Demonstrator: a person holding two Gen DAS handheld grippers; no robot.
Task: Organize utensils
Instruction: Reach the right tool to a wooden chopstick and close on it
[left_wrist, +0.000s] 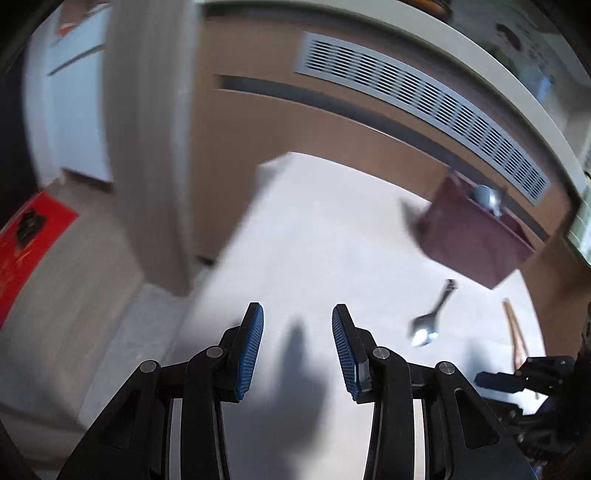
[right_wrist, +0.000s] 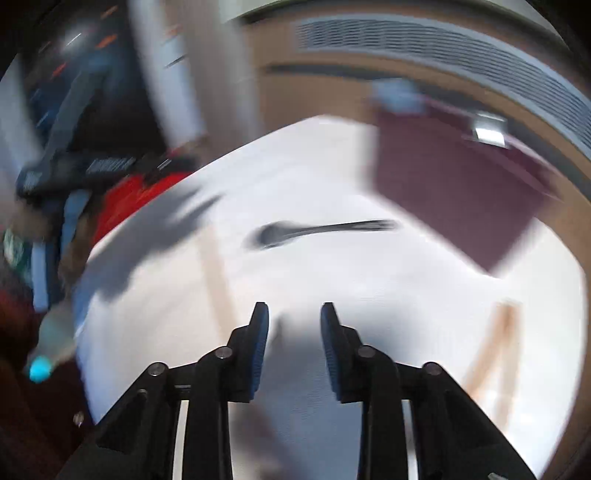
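At lower centre of the left wrist view, the left gripper hangs over the white table, fingers spread, nothing between them. Right of it lies a spoon; the maroon holder, one utensil already inside, stands at upper right. Lower centre of the right wrist view, the right gripper is likewise parted and empty. Judged step: approach for pickup. Next: straddle the spoon's handle, then close.

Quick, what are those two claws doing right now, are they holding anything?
Left gripper: open, holding nothing, above the white table.
Right gripper: open, nothing between its blue pads.
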